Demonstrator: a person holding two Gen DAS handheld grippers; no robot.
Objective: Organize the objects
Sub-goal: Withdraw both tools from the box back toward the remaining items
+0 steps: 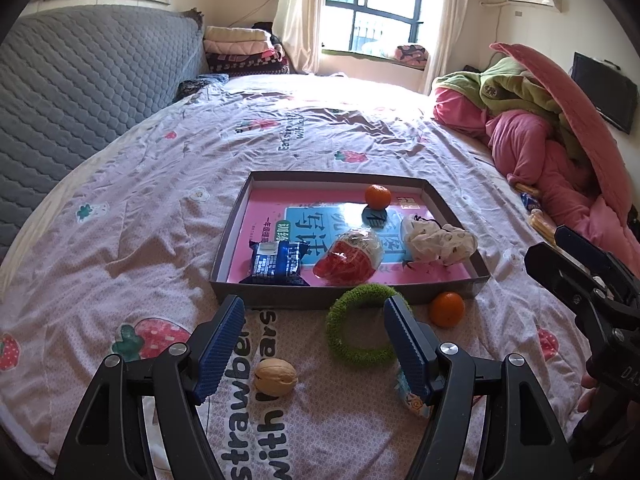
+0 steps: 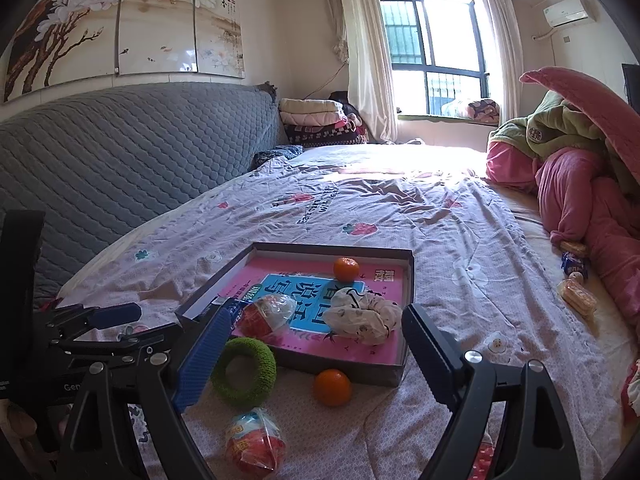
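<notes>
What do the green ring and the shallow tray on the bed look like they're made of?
Green ring: fuzzy, matte and nubby, likely chenille or plush fabric, though soft bristly rubber is possible. Tray: thin, flat, sharp-cornered grey walls suggest cardboard, probably a box lid.

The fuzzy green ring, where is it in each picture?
Left wrist view: the fuzzy green ring lies on the bedsheet just below the box's near wall, lower middle, partly behind a finger of the left gripper.
Right wrist view: the ring sits lower left of middle, beside the box's near corner.
Shared landmark: the orange outside the box, right of the ring.
</notes>
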